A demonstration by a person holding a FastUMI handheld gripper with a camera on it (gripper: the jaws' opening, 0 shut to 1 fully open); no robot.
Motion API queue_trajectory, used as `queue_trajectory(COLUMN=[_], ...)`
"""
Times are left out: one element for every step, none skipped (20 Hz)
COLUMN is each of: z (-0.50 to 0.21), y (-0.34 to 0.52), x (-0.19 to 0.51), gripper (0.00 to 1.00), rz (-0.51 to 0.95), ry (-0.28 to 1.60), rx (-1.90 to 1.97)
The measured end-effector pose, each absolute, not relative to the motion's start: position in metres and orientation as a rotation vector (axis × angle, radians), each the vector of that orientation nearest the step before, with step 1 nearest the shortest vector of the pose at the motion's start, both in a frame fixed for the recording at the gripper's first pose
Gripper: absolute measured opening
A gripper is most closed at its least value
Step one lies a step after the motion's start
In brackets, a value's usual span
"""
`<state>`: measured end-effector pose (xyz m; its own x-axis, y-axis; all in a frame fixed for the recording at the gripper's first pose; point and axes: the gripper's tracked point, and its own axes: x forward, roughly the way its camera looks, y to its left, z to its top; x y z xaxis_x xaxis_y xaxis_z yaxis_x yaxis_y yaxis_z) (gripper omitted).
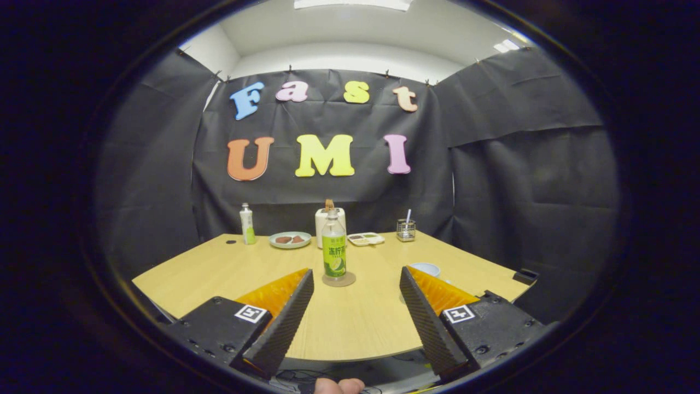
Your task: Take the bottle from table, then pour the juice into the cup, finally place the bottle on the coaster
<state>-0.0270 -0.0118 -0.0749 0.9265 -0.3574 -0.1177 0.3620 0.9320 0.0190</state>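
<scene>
A clear bottle with a green label stands upright on a round coaster on the wooden table, a little beyond my fingers and slightly left of the gap's middle. A pale blue cup sits to its right, partly hidden behind my right finger. My gripper is open, fingers spread wide with nothing between them, hanging above the table's near part and apart from the bottle.
Along the table's far side stand a small green-and-white bottle, a plate with food, a white jug behind the bottle, a divided tray and a wire holder. A small dark object sits at the right edge. A fingertip shows below.
</scene>
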Motion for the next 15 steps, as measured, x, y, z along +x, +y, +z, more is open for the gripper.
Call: queue_trajectory(z=[-0.073, -0.070, -0.069, -0.065, -0.059, -0.057, -0.058, -0.058, -0.058, -0.057, -0.057, -0.057, -0.058, -0.059, -0.059], y=[-0.011, -0.008, -0.004, -0.002, -0.001, -0.001, -0.001, 0.000, 0.001, 0.002, 0.004, 0.005, 0.005, 0.007, 0.008], x=[-0.030, -0.031, -0.031, -0.033, -0.034, -0.036, -0.037, -0.039, -0.039, -0.039, -0.039, -0.040, -0.041, -0.041, -0.041], gripper=[1.00, 1.00, 1.00, 1.00, 1.00, 1.00, 1.00, 1.00, 1.00, 1.00, 1.00, 1.00, 1.00, 1.00, 1.00], rz=[-0.373, -0.367, -0.364, -0.363, -0.364, -0.368, -0.369, -0.369, -0.366, -0.361, -0.353, -0.353, -0.354, -0.349, -0.347], ry=[0.101, 0.093, 0.092, 0.084, 0.071, 0.067, 0.066, 0.064, 0.061, 0.058, 0.056, 0.057, 0.059, 0.062, 0.060], rx=[0.040, 0.041, 0.041, 0.037, 0.033, 0.032, 0.035, 0.037, 0.036, 0.034, 0.034, 0.034, 0.030, 0.028, 0.028])
